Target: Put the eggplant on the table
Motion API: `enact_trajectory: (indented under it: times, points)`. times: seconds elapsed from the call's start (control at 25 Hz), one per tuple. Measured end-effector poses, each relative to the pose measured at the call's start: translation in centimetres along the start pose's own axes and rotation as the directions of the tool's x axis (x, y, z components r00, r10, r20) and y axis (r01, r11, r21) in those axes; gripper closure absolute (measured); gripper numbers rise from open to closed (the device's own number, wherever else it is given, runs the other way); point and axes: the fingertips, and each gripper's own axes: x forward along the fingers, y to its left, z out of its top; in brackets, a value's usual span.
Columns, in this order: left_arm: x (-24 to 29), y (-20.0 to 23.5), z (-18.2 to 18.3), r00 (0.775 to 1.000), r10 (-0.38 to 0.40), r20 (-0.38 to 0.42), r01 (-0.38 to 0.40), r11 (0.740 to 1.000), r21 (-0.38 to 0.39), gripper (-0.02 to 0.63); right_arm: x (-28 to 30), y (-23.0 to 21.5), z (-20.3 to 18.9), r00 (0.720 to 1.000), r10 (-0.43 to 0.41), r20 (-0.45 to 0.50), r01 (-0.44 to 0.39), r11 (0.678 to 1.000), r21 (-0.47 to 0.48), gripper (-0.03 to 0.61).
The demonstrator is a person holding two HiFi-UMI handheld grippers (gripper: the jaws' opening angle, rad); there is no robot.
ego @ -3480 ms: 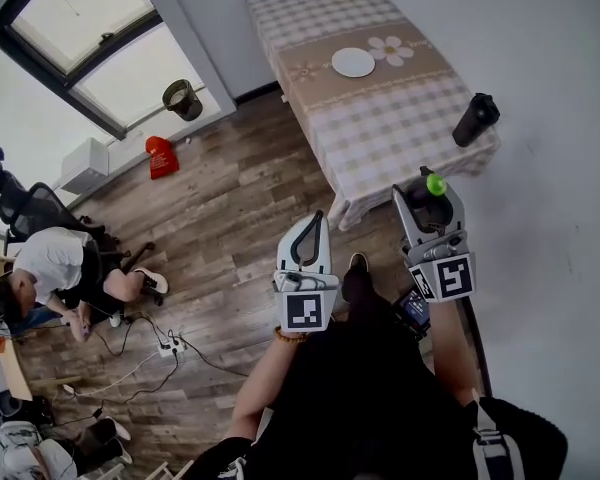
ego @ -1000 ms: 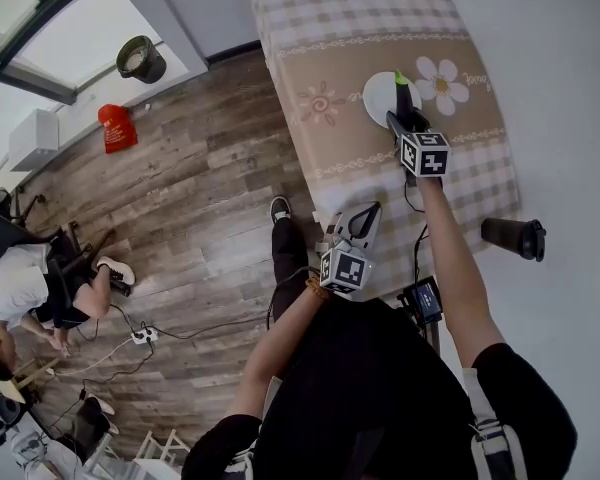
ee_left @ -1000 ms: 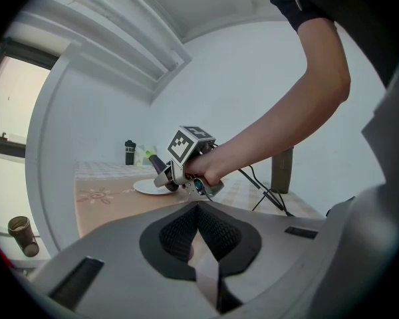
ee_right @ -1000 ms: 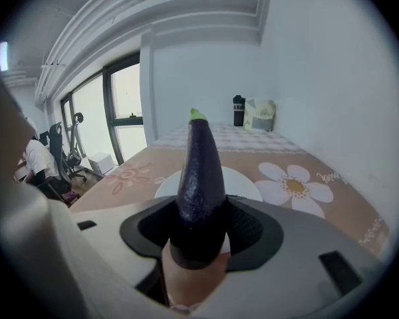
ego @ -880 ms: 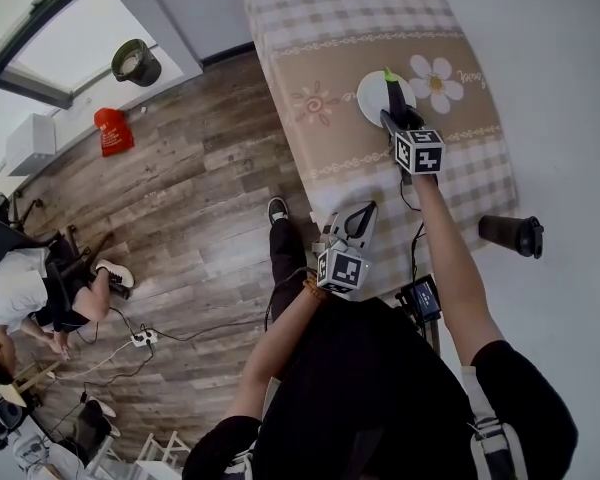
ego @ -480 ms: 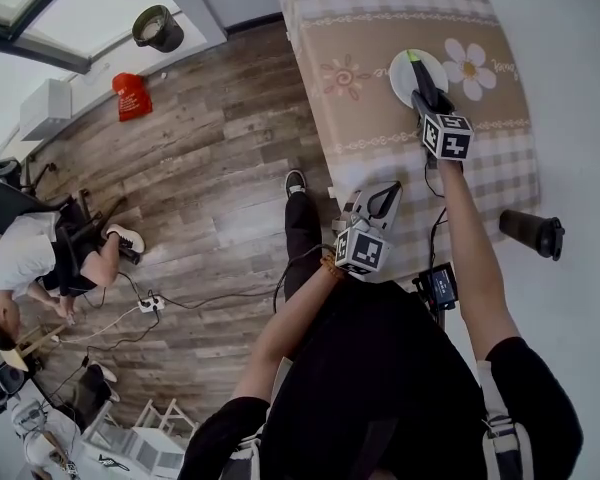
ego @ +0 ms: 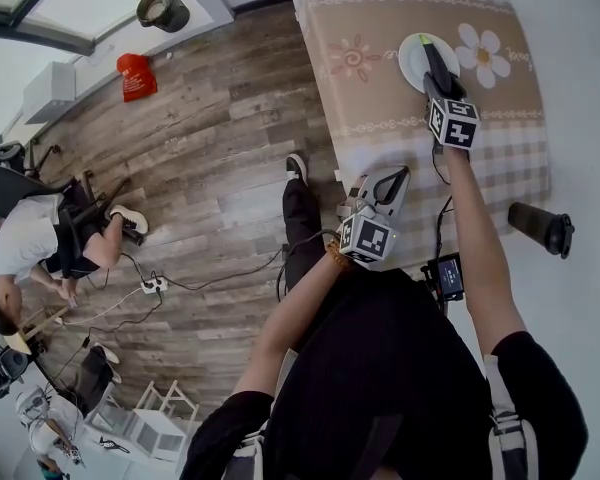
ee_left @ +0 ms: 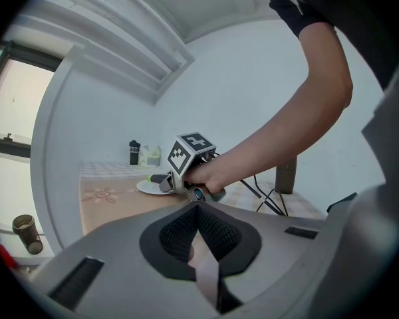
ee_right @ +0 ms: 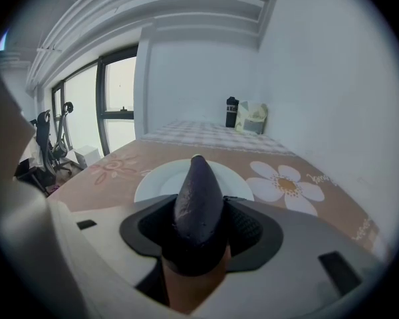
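Eggplant (ee_right: 198,191), near end hidden in right tool (ee_right: 198,239)

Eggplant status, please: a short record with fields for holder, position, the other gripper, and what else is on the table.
eggplant: dark purple eggplant, clamped between the jaws of the right gripper
position: its tip is above the white plate on the table; contact cannot be told
other hand: left gripper shut and empty, by the table's near edge
also on table: dark tumbler, upright near the corner
release: not yet done
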Motion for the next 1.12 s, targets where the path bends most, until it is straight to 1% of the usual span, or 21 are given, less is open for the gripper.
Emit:
enact_trajectory:
  times: [0.48, 0.64, 0.72, 0.84, 0.92, 1.04, 1.12]
  points:
    - [-0.1, 0.0, -0.2, 1.000, 0.003, -0.017, -0.003, 1.000, -0.012, 0.614, -0.2, -0.1, -0.2, 1.000, 0.007, 0.000, -0.007, 1.000, 0.000, 0.357]
    - [-0.1, 0.2, -0.2, 1.000, 0.006, -0.020, -0.007, 1.000, -0.017, 0.614, -0.2, 0.2, -0.1, 1.000, 0.021, 0.003, -0.021, 1.000, 0.003, 0.356]
    - [0.1, 0.2, -0.2, 1.000, 0.003, -0.022, -0.004, 1.000, -0.017, 0.614, -0.2, 0.4, 0.0, 0.999, 0.053, 0.006, -0.054, 0.998, 0.017, 0.335]
    - [0.0, 0.0, -0.3, 1.000, 0.001, -0.026, -0.001, 1.000, -0.025, 0.614, -0.8, 0.9, -0.3, 0.993, 0.119, -0.008, -0.118, 0.993, 0.029, 0.263]
    - [0.2, 0.0, -0.2, 1.000, -0.003, -0.024, 0.003, 1.000, -0.021, 0.614, -1.5, 1.1, 0.0, 0.991, 0.137, -0.007, -0.137, 0.991, 0.008, 0.219]
    - [0.1, 0.4, 0.0, 0.999, 0.002, -0.040, -0.002, 1.000, -0.009, 0.615, -3.3, 1.8, 1.5, 0.987, 0.153, 0.053, -0.150, 0.987, -0.051, 0.215]
    - [0.2, 0.3, 0.0, 0.999, 0.005, -0.047, -0.005, 1.000, -0.014, 0.614, -5.0, 1.8, 2.7, 0.981, 0.168, 0.098, -0.160, 0.983, -0.085, 0.215]
